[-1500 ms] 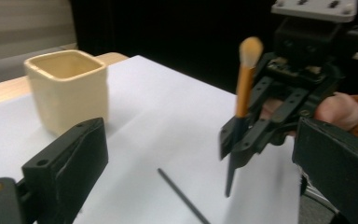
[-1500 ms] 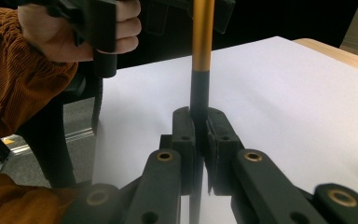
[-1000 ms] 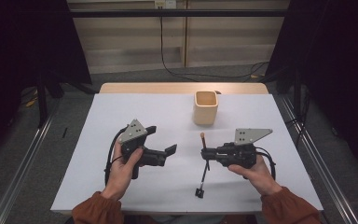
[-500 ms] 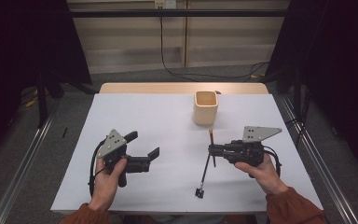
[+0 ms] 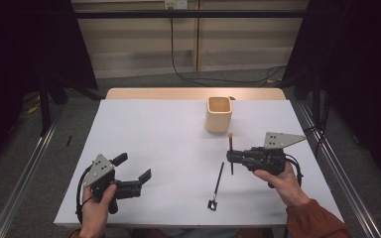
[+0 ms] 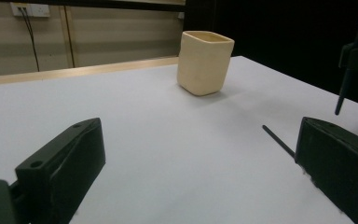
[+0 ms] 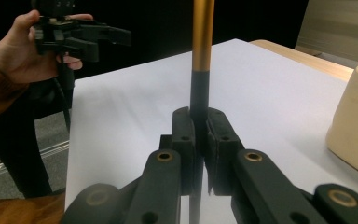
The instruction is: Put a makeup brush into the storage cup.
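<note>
We have the brush upright, pinched in our right gripper near the table's right edge, just short of the cup. Our left gripper, jaws wide and empty, has drawn back to the near left corner, leaving the second brush by the near edge for later

Cream square cup on white table, thin black stick lying near front edge

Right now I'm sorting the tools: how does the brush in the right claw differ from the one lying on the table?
The held brush stands upright, clamped in the right claw; the lying brush rests flat on the white table, untouched. The held brush shows a golden upper handle; the lying brush looks all dark. Both are thin, stick-like tools.
</note>
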Motion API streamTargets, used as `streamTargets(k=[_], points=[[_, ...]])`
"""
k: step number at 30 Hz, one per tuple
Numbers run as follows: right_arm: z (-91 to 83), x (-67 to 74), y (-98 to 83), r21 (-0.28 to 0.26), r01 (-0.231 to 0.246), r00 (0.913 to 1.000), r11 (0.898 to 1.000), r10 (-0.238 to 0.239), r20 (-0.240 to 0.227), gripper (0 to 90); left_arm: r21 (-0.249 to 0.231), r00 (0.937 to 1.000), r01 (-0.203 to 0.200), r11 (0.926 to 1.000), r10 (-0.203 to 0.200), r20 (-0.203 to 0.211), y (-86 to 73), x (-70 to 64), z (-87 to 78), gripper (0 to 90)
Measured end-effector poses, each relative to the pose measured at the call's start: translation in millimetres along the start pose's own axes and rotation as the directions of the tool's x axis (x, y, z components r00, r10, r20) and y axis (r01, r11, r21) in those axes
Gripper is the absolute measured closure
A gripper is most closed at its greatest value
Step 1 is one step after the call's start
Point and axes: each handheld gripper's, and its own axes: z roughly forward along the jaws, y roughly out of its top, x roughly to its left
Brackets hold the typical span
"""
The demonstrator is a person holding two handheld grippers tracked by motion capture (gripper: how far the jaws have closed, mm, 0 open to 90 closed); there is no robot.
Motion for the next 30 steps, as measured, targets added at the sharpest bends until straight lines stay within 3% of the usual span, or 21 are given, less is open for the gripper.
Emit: streamTargets(k=[5,9,12,16,21,30], points=[[1.6,-1.3,1.1,-0.006,-0.002,1.0,1.0,0.002,0.007,83.3,0.003,0.9999,0.006,1.0,-0.006,-0.014,-8.6,3.2,-3.3,1.5],[-1.4,-5.8,2.4,-0.017,-0.01,0.9997,1.0,0.01,0.024,83.3,0.018,0.9983,0.023,0.9996,-0.022,-0.054,-13.6,7.3,-6.7,2.1],[-3.7,-11.5,2.8,-0.027,-0.023,0.999,0.999,0.024,0.037,83.2,0.013,0.9988,0.026,0.9996,-0.025,-0.043,-14.0,6.9,-9.0,1.7],[-5.9,-13.3,7.3,-0.037,-0.017,0.9988,0.999,0.018,0.046,83.2,0.04,0.9995,0.006,0.9992,-0.005,-0.03,-15.8,5.2,-7.1,1.8],[-7.2,-16.5,14.5,-0.06,-0.008,0.9984,0.998,0.011,0.055,83.2,0.038,0.9995,0.025,0.999,-0.024,-0.021,-16.8,6.5,-8.3,2.3],[-3.2,-28.6,21.8,-0.065,-0.008,0.9972,0.998,0.012,0.074,83.2,0.026,0.9992,0.026,0.9993,-0.025,-0.032,-16.9,8.2,-8.7,2.3]])
